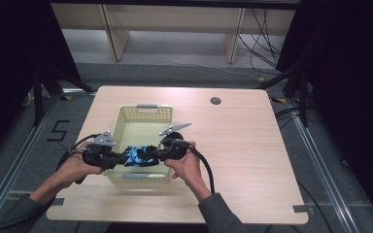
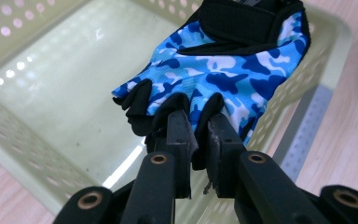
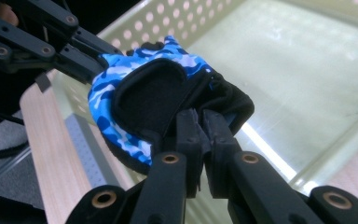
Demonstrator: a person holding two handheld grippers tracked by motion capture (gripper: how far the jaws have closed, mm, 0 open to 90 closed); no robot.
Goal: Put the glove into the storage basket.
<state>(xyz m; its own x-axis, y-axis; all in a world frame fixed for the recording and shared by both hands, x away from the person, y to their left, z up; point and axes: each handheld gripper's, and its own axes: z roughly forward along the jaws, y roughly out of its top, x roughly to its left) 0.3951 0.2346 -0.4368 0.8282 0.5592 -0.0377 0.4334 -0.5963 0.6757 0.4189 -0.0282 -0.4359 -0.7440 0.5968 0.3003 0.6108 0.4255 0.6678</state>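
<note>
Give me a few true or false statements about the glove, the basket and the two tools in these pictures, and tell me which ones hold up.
1. Both tools grip the same glove. True: the left tool pinches the finger end of the blue camouflage glove, and the right tool pinches its black cuff end.
2. The glove lies flat on the basket floor. False: it hangs between the tools above the basket.
3. The basket is pale, with perforated walls. True.
4. The glove is plain red. False: it is blue camouflage with black trim.
5. The basket stands on the floor beside the table. False: it stands on the wooden table.
</note>
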